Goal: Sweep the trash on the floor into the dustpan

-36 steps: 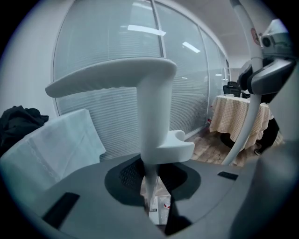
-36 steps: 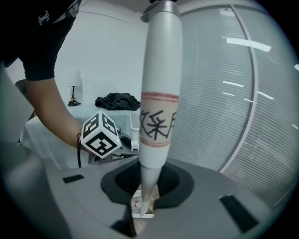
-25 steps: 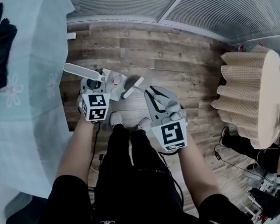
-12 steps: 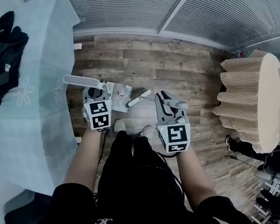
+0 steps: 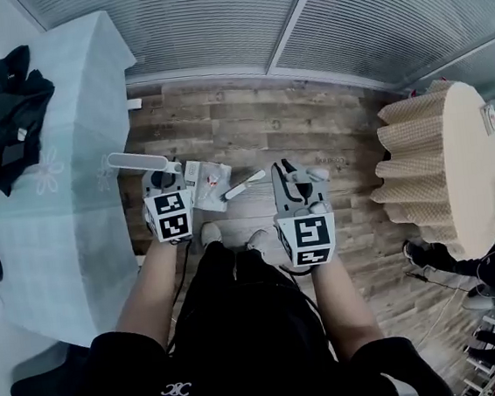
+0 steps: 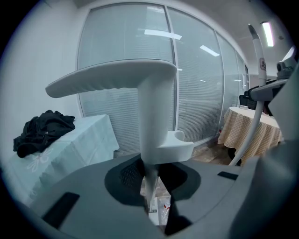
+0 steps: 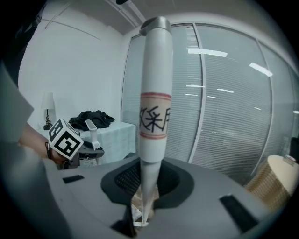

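Left claw (image 6: 152, 193) shut tight on dustpan (image 6: 154, 116) stem: stiff, light | right claw (image 7: 142, 205) clamps broom (image 7: 154, 107) pole: smooth, likely slippery | trash (image 5: 212, 179) below left claw: flimsy wrappers

Office-like room: glass walls (image 5: 203, 22) with blinds, wood-plank floor (image 5: 328, 131), cloth-draped tables (image 5: 65, 221).

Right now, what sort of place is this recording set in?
Probably an office-type room or hall: glazed walls with blinds, a wood-plank floor, a blue-clothed table and a round tan-clothed table.
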Tool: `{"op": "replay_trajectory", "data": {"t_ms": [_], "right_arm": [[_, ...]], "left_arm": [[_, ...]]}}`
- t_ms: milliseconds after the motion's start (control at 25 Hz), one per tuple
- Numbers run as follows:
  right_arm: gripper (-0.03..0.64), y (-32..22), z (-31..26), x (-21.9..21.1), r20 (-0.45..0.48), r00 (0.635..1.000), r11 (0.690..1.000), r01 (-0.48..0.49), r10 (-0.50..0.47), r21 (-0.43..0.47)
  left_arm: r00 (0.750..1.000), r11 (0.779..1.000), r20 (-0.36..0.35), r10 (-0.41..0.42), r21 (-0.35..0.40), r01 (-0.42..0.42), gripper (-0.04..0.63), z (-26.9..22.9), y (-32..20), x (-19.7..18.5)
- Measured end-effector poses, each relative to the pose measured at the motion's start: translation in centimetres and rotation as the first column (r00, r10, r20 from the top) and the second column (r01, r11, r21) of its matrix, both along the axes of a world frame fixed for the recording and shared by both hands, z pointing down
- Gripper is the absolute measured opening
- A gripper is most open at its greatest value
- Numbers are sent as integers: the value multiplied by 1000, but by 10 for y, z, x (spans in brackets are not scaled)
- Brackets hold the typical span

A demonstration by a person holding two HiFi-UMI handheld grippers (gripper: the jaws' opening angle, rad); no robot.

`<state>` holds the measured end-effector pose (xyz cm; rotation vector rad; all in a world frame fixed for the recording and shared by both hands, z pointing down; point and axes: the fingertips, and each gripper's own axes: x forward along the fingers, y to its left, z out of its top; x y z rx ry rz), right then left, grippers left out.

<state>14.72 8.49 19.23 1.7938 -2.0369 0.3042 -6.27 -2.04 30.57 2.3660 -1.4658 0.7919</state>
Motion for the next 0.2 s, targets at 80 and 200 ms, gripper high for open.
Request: {"op": "replay_trajectory", "data": {"t_ms": [80, 200], "right_arm": [[64, 4, -4, 6, 1, 1000, 1000, -10, 10, 5], [64, 12, -8, 17, -1, 1000, 1000, -23, 23, 13]], "left_arm": [[1000, 1000, 5, 0, -1, 0, 77, 0, 3, 3], [1000, 1000, 15, 4, 1, -4, 77, -2, 9, 11]]}}
